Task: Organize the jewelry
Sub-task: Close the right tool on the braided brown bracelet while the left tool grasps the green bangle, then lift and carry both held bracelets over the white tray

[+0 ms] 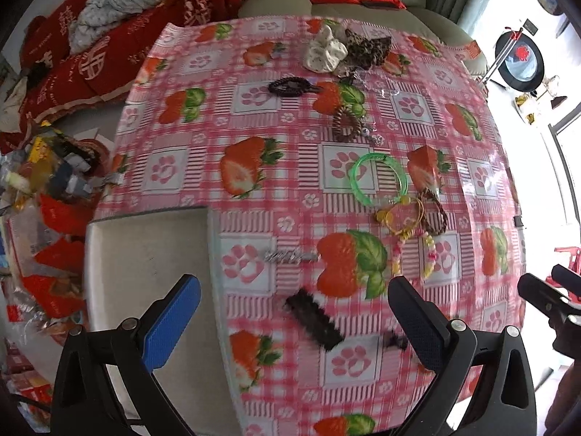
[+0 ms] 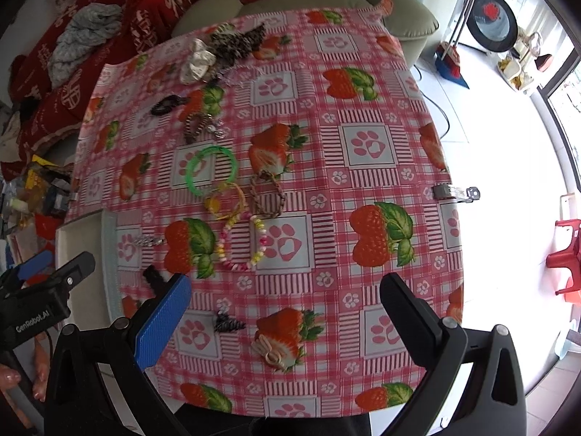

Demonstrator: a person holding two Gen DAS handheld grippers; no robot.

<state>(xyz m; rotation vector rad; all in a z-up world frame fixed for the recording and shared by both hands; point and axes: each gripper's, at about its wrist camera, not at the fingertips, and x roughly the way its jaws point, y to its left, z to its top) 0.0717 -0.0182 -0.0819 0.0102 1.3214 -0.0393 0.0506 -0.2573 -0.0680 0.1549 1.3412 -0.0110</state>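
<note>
- My left gripper (image 1: 294, 316) hangs with jaws spread wide and empty; the right gripper (image 2: 285, 312) likewise.
- The black hair clip (image 1: 314, 321) lies on the counter (image 1: 472, 239) between my left jaws, long axis slanting near-right to far-left; left is nearer.
- Farther off: green bangle (image 1: 379, 178), then white scrunchie (image 1: 325, 51).

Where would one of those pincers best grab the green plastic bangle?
Probably from straight above, pinching one stretch of the rim: one finger inside the green bangle, one outside. It lies flat, and its far arc is clear, while the near edge touches the yellow bracelet.
</note>
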